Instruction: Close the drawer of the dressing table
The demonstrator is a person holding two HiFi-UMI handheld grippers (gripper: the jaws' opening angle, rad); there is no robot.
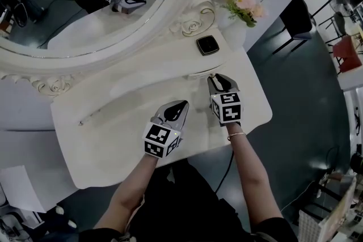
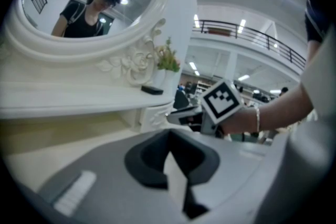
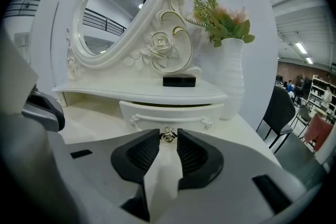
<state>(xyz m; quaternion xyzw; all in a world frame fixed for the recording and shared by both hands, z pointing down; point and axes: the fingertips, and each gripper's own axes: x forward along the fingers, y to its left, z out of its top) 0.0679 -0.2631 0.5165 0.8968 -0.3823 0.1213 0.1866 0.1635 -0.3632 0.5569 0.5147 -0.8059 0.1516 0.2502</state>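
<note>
The white dressing table (image 1: 108,139) has a small drawer (image 3: 157,113) under its raised shelf, with a metal knob (image 3: 168,135) at the middle of its front. A thin dark gap shows along the drawer's top edge. My right gripper (image 3: 168,140) points at the drawer front (image 1: 199,73); its jaws are open, with the knob between their tips. In the head view the right gripper (image 1: 214,79) reaches the shelf's edge. My left gripper (image 1: 180,106) hovers over the tabletop to the left, shut and empty (image 2: 169,135).
A black box (image 1: 207,45) lies on the shelf beside a white vase of flowers (image 1: 241,3). The oval mirror (image 1: 85,8) stands behind. A thin stick (image 1: 99,113) lies on the tabletop at the left. A dark chair (image 1: 295,20) stands off to the right.
</note>
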